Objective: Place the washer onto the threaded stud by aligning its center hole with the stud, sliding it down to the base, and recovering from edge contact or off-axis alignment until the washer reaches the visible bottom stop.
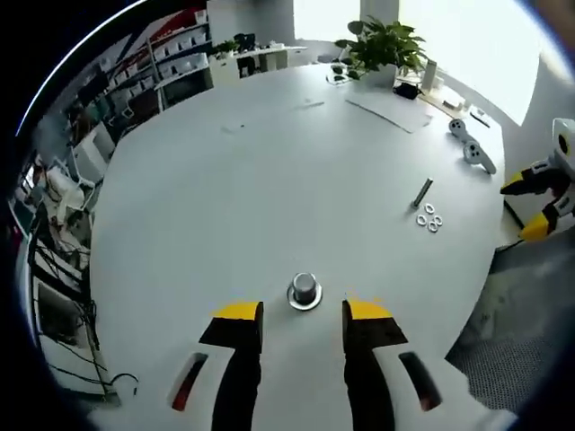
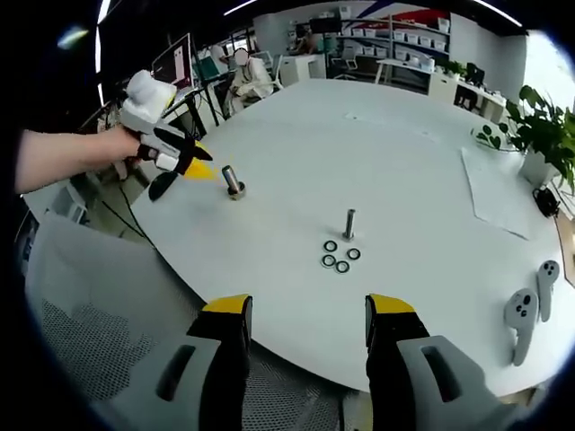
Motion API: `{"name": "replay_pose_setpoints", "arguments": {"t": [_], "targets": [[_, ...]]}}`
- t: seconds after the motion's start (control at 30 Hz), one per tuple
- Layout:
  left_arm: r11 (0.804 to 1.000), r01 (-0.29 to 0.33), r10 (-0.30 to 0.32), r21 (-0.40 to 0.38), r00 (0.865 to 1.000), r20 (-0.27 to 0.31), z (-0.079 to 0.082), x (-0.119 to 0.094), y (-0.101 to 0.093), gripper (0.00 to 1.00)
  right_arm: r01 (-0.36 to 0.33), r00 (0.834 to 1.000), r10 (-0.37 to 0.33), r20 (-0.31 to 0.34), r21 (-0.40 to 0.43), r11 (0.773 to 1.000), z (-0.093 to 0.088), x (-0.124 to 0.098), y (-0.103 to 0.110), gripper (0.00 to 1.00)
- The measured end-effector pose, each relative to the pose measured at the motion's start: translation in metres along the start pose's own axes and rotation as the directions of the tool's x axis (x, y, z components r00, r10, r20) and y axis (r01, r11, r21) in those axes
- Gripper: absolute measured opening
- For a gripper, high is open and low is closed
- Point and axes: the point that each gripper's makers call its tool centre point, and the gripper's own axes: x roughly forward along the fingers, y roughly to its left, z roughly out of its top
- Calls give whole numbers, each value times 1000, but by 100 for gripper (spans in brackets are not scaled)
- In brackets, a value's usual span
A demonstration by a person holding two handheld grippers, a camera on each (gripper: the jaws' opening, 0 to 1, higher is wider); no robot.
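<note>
Both grippers spread and holding nothing — washers loose on the white counter.

Left gripper view: left gripper has its yellow-tipped fingers parted, a short stud on a washer base standing just ahead between them; farther off to the right, a threaded stud with four washers beside it. Right gripper view: right gripper fingers apart at the counter edge, the washers ahead between the tips, well apart from them, the threaded stud upright just beyond. Farther back, two white controllers and a potted plant. No legible writing.
</note>
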Motion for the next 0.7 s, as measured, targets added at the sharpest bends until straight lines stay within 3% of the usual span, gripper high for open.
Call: {"name": "replay_pose_setpoints", "arguments": {"t": [0.3,0.7], "targets": [[998,-6,9,-58,999,51,-13,-21,-9,35,8,1000,-8,-9,-8,1000,-2,0,-1,53],[992,47,-33,-113,992,122,-7,-49,-44,35,17,1000,-18,-14,-35,999,-3,0,-2,53]]}}
